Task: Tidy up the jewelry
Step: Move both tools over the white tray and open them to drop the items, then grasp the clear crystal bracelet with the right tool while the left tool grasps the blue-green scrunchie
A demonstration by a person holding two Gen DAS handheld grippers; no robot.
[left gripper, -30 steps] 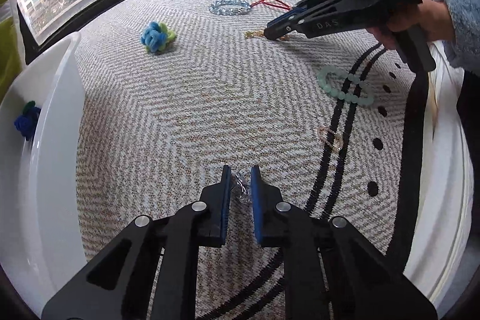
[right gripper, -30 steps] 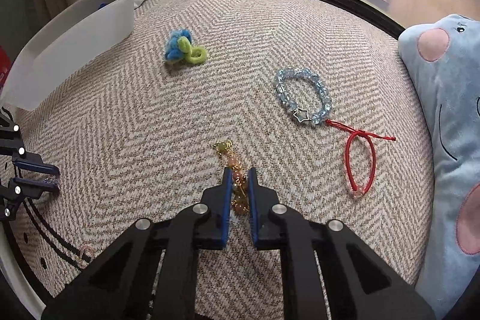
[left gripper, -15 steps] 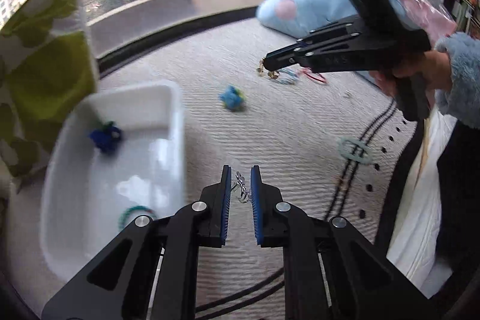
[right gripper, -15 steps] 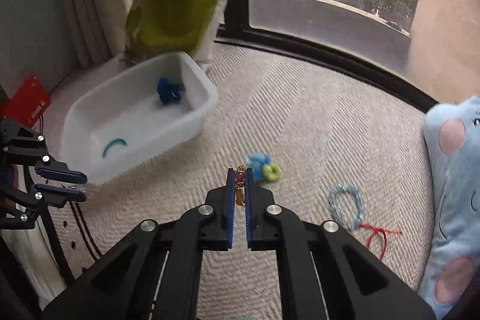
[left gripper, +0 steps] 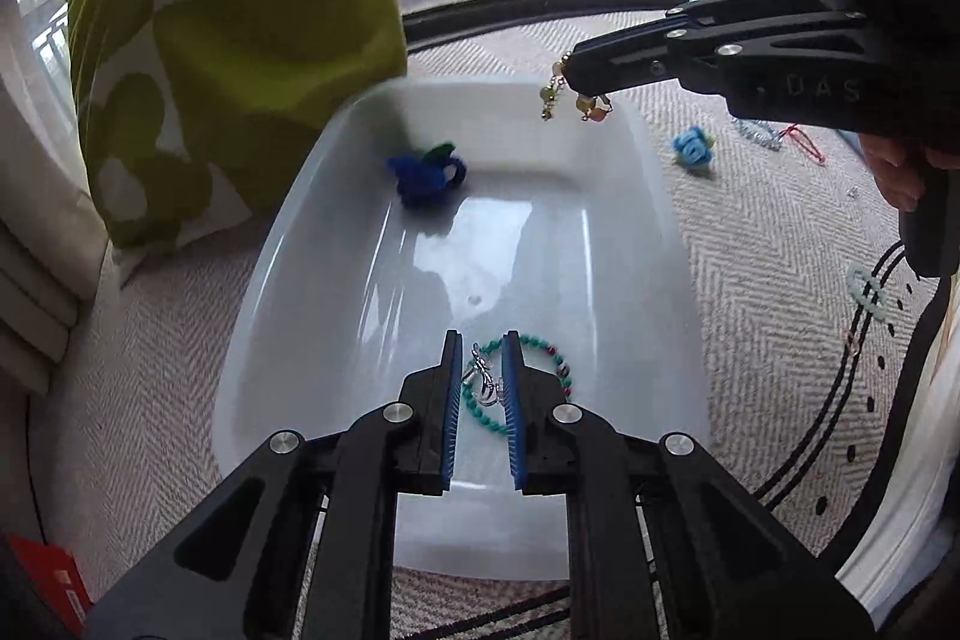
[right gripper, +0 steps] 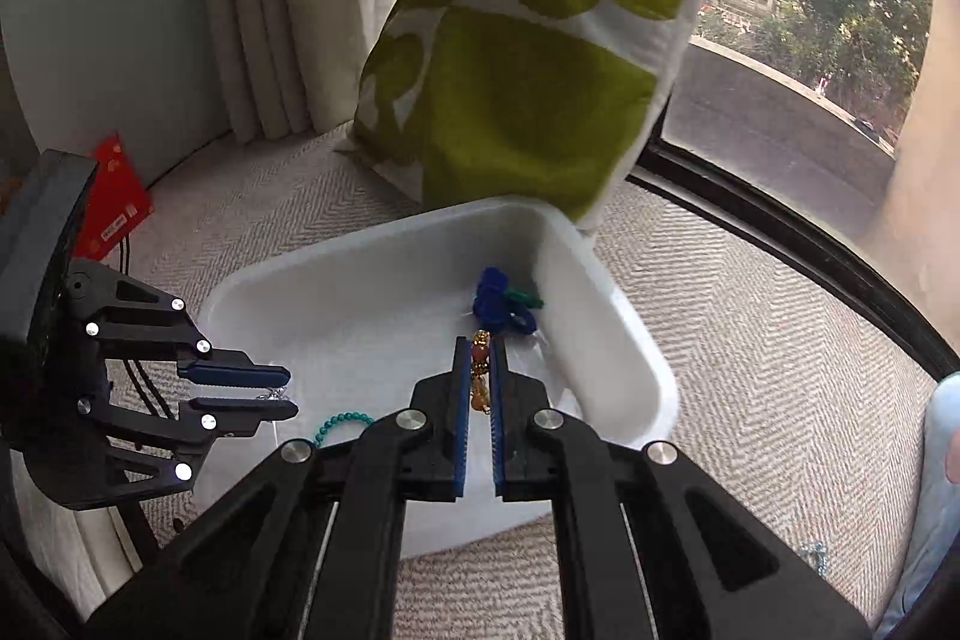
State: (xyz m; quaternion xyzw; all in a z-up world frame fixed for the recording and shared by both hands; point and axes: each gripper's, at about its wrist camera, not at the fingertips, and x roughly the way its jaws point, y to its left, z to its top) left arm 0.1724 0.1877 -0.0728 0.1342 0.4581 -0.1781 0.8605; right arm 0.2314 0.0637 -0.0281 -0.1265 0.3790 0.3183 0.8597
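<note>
A white bin (left gripper: pixel 336 244) (right gripper: pixel 606 334) sits on the herringbone rug. It holds a dark blue knotted piece (left gripper: pixel 423 172) (right gripper: pixel 501 304) and a turquoise bead bracelet (left gripper: pixel 540 358) (right gripper: pixel 339 421). My left gripper (left gripper: pixel 480 370) (right gripper: pixel 273 391) is shut on a small silver chain piece (left gripper: pixel 483 382) and hovers over the bin's near end. My right gripper (right gripper: pixel 478 376) (left gripper: pixel 570 76) is shut on a gold and amber bead bracelet (right gripper: pixel 478 370) (left gripper: pixel 564 97), which dangles above the bin's far rim.
A green and white pillow (left gripper: pixel 228 28) (right gripper: pixel 528 58) leans behind the bin. On the rug to the right lie a light blue knot (left gripper: pixel 693 148), a blue bead bracelet with a red cord (left gripper: pixel 780 136) and a pale green bracelet (left gripper: pixel 867 289). A red packet (right gripper: pixel 114 196) lies at the left.
Both grippers have carried their pieces from the open rug to above the white bin. The bin now fills the middle of both views.
</note>
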